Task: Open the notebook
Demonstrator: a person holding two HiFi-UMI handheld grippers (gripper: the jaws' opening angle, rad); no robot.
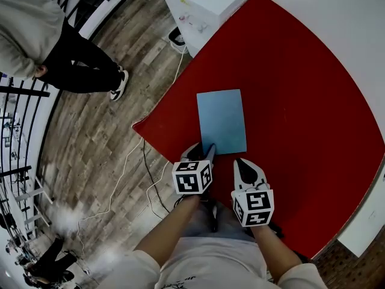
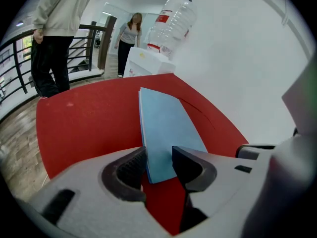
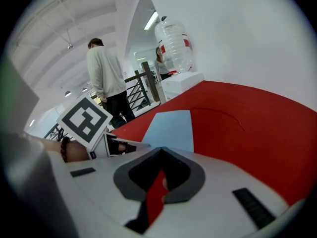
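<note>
A closed light-blue notebook (image 1: 221,120) (image 2: 163,128) (image 3: 171,128) lies flat on the red table (image 1: 289,71) (image 2: 84,123) (image 3: 247,113). My left gripper (image 1: 203,150) (image 2: 158,165) is at the notebook's near left corner. Its jaws stand wide, with that corner between them and no clear press on it. My right gripper (image 1: 242,163) (image 3: 159,152) hovers just off the notebook's near right corner, jaw tips together, nothing between them. The left gripper's marker cube (image 3: 84,119) shows in the right gripper view.
A person (image 1: 36,35) (image 3: 106,73) stands on the wooden floor to the left, by a black railing (image 1: 24,131). A white cabinet (image 1: 204,5) with a water bottle (image 2: 171,19) stands beyond the table's far corner. Cables (image 1: 120,179) trail on the floor near the table's edge.
</note>
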